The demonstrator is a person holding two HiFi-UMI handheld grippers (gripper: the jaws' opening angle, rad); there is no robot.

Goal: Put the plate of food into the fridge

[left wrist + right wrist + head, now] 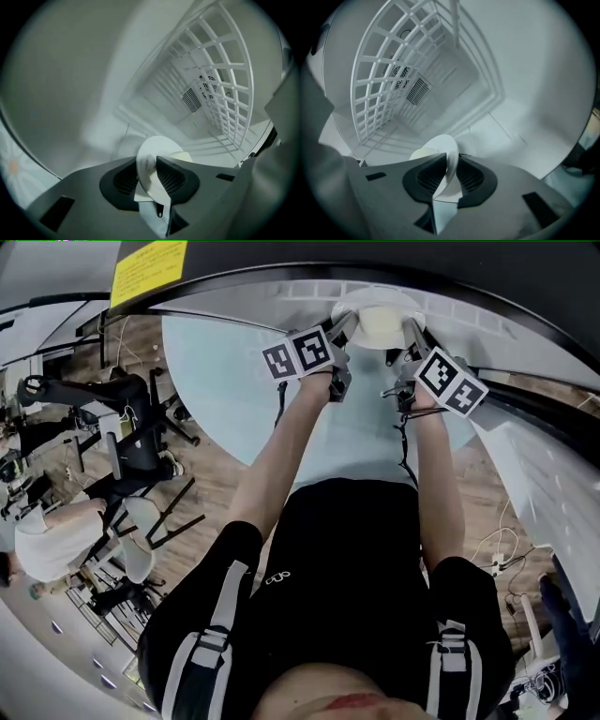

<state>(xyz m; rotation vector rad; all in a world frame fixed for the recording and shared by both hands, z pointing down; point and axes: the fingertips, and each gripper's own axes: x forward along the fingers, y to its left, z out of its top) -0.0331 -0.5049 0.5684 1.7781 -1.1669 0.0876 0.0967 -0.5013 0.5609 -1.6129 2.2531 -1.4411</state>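
Head view first: I've got both arms stretched out to the far side, and the plate (380, 307) sits between the two grippers, left gripper (345, 334) on its left rim, right gripper (411, 336) on its right rim. Pale food (380, 326) is on top of it.

Over to the left gripper view: we're looking into the white fridge (154, 93), with a white grid rack (225, 70) running along the right and a vent (191, 100) on the far wall. The plate's rim is between my left jaws, but they stand apart around it and I see no firm pinch there.

Right gripper view now: same white cavity, the rack on the left this time. Here the jaws are clamped tight on the plate's rim, and the plate pokes out beyond them into the fridge. Whether it's resting on the fridge floor, I can't tell.
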